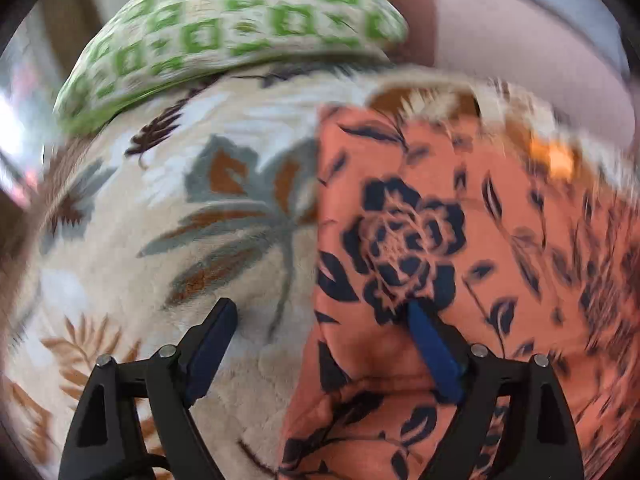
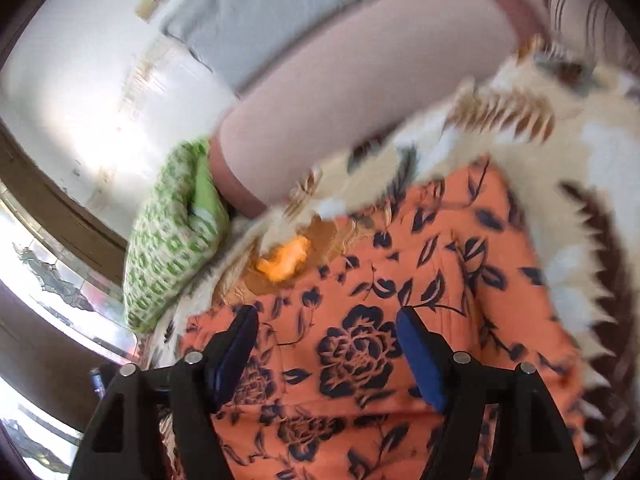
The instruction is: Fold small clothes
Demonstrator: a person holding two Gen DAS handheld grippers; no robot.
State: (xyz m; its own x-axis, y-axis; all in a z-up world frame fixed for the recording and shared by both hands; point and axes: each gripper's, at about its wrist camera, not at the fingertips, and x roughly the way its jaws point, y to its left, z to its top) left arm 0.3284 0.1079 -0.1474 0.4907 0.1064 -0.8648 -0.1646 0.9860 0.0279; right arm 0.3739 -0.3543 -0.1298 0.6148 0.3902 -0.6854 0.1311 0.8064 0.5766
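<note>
An orange garment with a dark blue flower print lies spread on a cream leaf-patterned blanket. My left gripper is open over the garment's left edge: its right finger is over the cloth, its left finger over the blanket. In the right wrist view the same garment fills the lower middle. My right gripper is open just above the cloth, with a printed flower between its fingers. Neither gripper holds anything. Both views are blurred.
A green-and-white checked cushion lies at the blanket's far edge and also shows in the right wrist view. A pink bolster lies behind the garment. A small orange item sits at the garment's far edge.
</note>
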